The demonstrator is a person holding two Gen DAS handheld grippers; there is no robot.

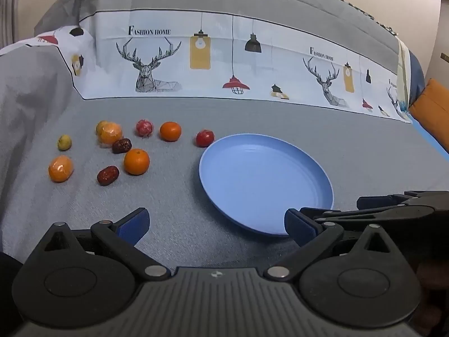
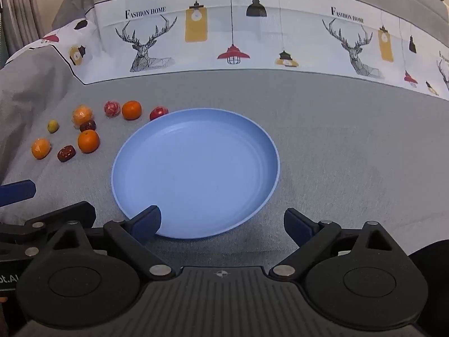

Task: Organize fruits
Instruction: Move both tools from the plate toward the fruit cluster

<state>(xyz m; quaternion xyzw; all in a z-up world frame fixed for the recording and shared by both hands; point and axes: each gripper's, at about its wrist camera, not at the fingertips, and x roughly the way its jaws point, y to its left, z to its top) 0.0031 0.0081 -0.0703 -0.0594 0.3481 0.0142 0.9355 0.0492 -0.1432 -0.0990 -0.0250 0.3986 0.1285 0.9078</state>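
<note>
Surface: grey cloth (image 1: 196,129) spread over a soft, bed-like base, with a printed band (image 1: 224,59) at 12 o'clock.
Plate: blue plate (image 2: 261,179), empty, at the centre of the right view and toward 4 o'clock in the left view.
Fruits: loose on the cloth at 10 o'clock of the plate, none on it yet. Nearest is a red fruit (image 1: 204,138), just off the rim at 11 o'clock; beyond it an orange (image 1: 170,131) and a wrapped red fruit (image 1: 144,128). A second orange (image 1: 136,161) lies between two dates (image 1: 108,175), with wrapped oranges (image 1: 60,168) and a small yellow-green fruit (image 1: 64,142) farthest out toward 9 o'clock.
Left gripper: left gripper (image 1: 216,224) spread wide, nothing between its fingers, well short of the fruit.
Right gripper: right gripper (image 2: 221,221) also spread and empty, its left finger over the plate's near rim.
Stage: likely the very start, before the first pick.
Risk, rolling: round fruit on soft cloth may roll away if a finger nudges it before closing.
Risk, crowding: one date touches, or nearly touches, a wrapped orange; a wide grasp there could catch both.
Risk, wrap: the wrapping looks like plastic film, hard to be sure, and may slip in the pads.
Risk, plate: a bump on the rim could slide or tip the plate on the cloth.
</note>
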